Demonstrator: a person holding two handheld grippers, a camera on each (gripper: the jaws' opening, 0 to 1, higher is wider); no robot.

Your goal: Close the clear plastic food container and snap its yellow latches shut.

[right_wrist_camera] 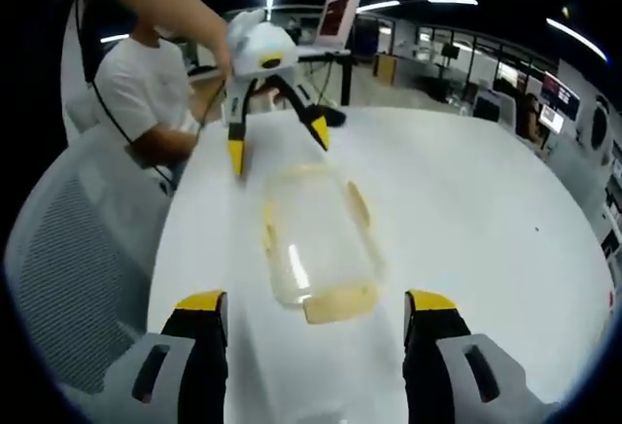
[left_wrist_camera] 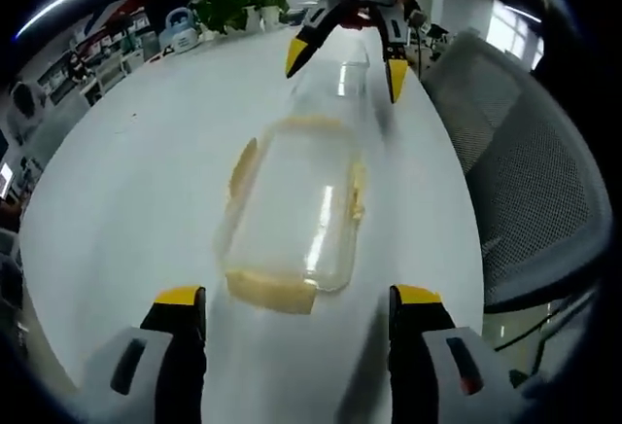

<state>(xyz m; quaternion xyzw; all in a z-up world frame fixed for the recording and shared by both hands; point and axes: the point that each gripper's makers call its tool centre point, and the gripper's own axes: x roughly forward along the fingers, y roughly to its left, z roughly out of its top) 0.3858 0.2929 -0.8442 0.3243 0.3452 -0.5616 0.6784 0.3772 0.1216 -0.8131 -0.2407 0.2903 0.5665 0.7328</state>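
Near the table's [left_wrist_camera: 136, 181] right edge, in the left gripper view, the clear container [left_wrist_camera: 296, 210] is lying between the spread left gripper [left_wrist_camera: 298, 300] and the right gripper [left_wrist_camera: 345, 62] (also spread, holding nothing). From the right gripper view, the container is lying near the table's left edge.

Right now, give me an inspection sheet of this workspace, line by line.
Surface: white table, bare around the container.
Job's things: clear plastic food container lying on the table between the two grippers; yellow latches visible at its ends and sides; whether they are snapped cannot be told.
Clutter: nothing seen near the container.
Grippers: left gripper open, hovering at one end of the container; right gripper open at the opposite end; neither touches it.
Cables: a dark cord hangs by the seated person.
Surroundings: grey mesh chair, potted plant, laptop, seated person in white, open office.
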